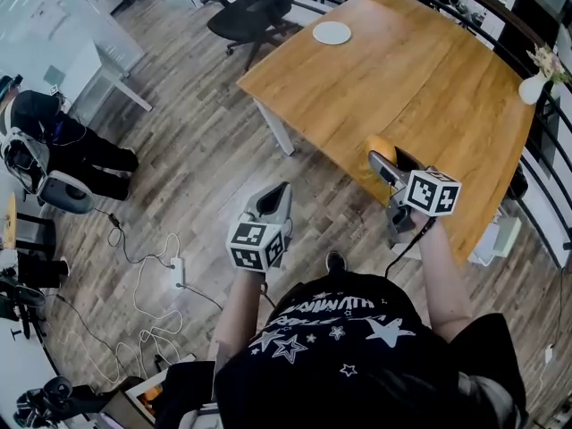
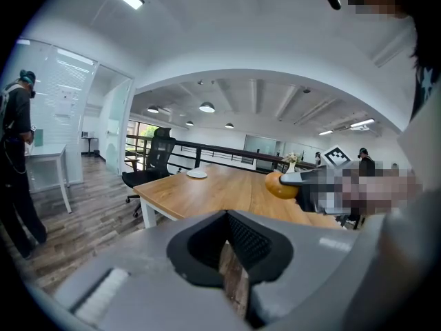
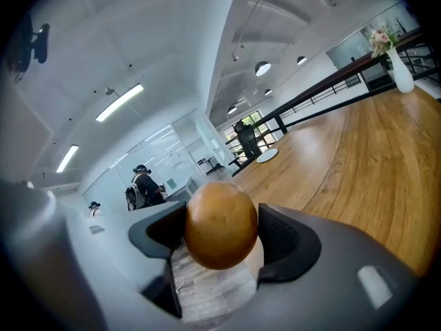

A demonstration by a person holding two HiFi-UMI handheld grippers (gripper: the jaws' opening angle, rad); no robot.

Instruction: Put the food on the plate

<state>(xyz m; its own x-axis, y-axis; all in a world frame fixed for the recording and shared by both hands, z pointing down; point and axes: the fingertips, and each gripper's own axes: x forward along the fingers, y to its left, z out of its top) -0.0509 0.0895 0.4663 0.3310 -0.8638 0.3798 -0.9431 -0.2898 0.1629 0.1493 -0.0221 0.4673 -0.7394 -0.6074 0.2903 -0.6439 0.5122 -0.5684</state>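
No legible text or labels

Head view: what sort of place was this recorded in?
Probably an open-plan office: a large wooden table, a black office chair, and glass partitions along one side.

I see bare tabletop (image 1: 420,79) across the frame's middle; only the plate (image 1: 332,32) up top and vase (image 1: 534,88) at right interrupt it.

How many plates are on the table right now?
1. The white plate lies at the far end of the wooden table, near the black chair. No other shows; the right gripper holds the food short of it.
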